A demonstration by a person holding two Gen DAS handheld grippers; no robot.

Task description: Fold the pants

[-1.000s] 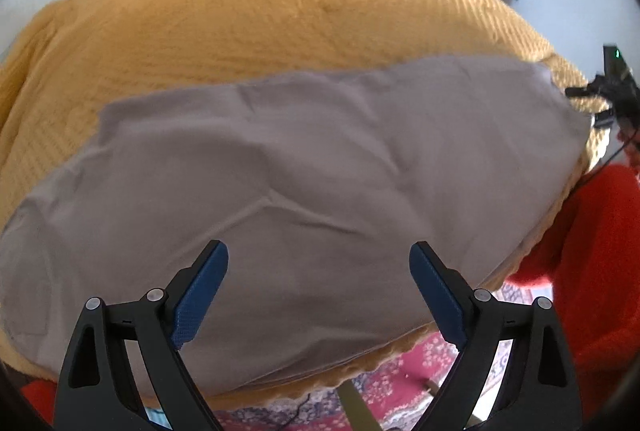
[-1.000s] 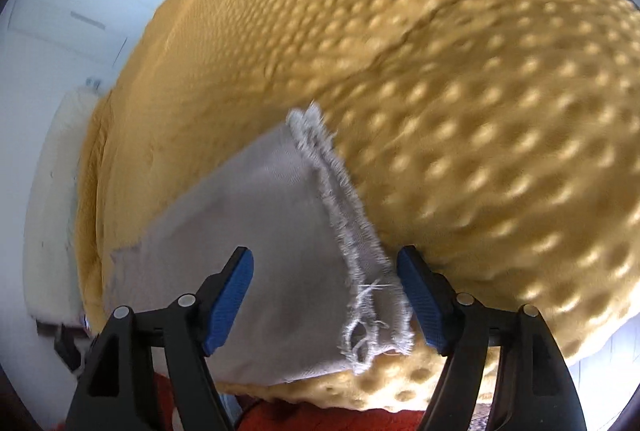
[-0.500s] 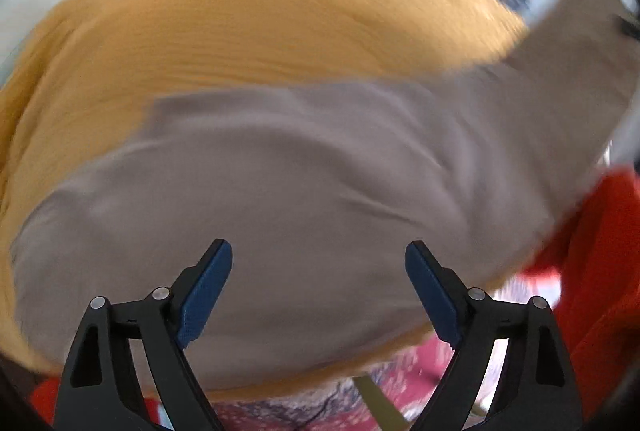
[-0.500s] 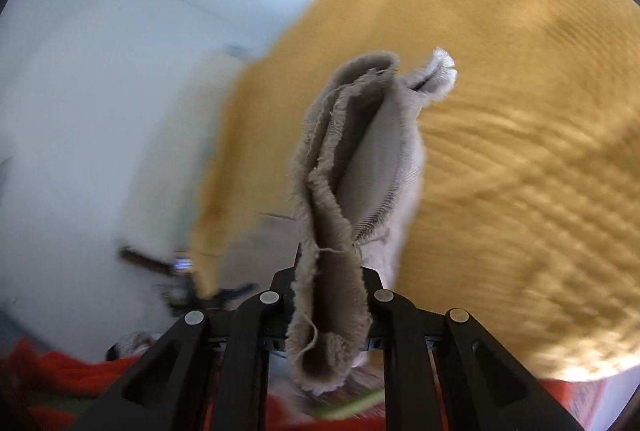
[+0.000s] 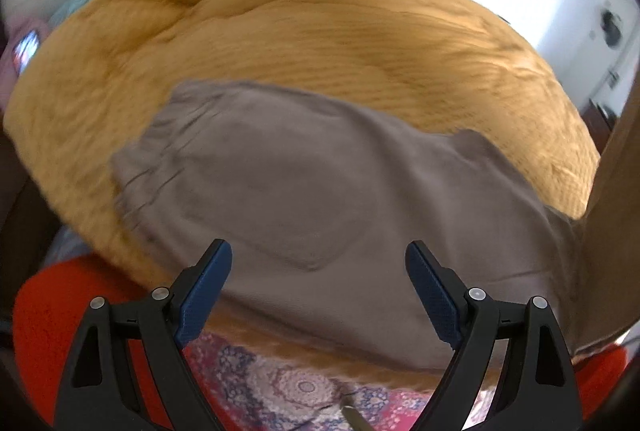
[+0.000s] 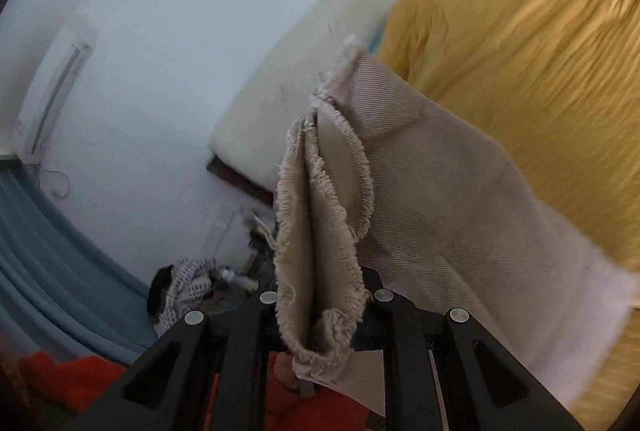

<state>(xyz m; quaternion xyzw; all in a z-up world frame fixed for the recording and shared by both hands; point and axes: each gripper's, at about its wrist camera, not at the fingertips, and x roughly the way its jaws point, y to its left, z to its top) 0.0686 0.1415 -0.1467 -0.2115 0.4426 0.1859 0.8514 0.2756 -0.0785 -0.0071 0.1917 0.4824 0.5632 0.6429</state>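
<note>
Grey-beige pants [image 5: 304,191] lie on a mustard-yellow bed cover [image 5: 320,43]. Their gathered waistband [image 5: 160,147] is at the left and a back pocket shows in the middle. My left gripper [image 5: 318,287] is open and empty, just above the pants' near edge. My right gripper [image 6: 322,315] is shut on the frayed leg hems [image 6: 320,215] and holds them up in the air. The lifted leg [image 6: 460,223] runs down to the right towards the bed; it also rises at the right edge of the left wrist view [image 5: 616,199].
The bed's near edge [image 5: 320,355] runs under my left gripper, with a patterned red rug [image 5: 288,387] below. The person's red sleeves [image 5: 48,315] are close by. In the right wrist view a white wall [image 6: 160,51], a cream headboard [image 6: 304,79] and floor clutter [image 6: 188,287] show.
My right gripper closed on the leg hems and lifted them off the bed, swinging towards the wall. My left gripper moved along the pants to the waistband and pocket end, staying open.
</note>
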